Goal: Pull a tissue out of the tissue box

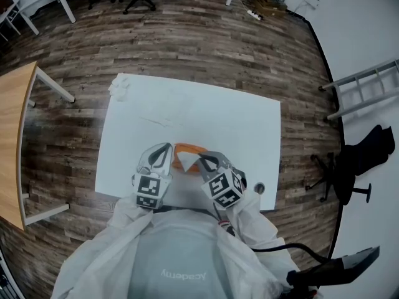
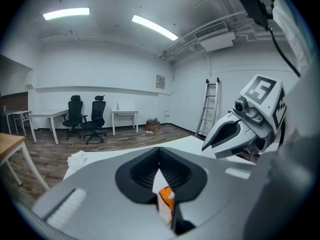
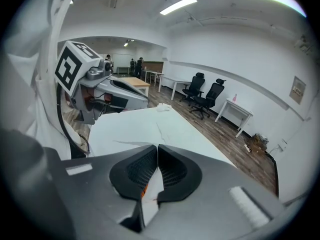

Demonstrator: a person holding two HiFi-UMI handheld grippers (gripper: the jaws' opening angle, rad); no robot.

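Observation:
An orange tissue box (image 1: 186, 149) stands near the front edge of the white table (image 1: 237, 129). From its top a white tissue (image 1: 189, 163) rises to my right gripper (image 1: 201, 159), which is shut on it. In the right gripper view the tissue (image 3: 150, 204) fills the gap below the closed tips of the right gripper (image 3: 157, 151). My left gripper (image 1: 166, 148) is at the box's left side with its tips together. In the left gripper view the box (image 2: 166, 204) shows under the left gripper (image 2: 160, 154); I cannot tell whether it pinches the box.
Crumpled tissues (image 1: 120, 86) lie at the table's far left corner. A small round object (image 1: 259, 187) sits near the front right corner. A wooden table (image 1: 12, 142) stands to the left; a ladder (image 1: 368, 86) and an office chair (image 1: 349, 167) to the right.

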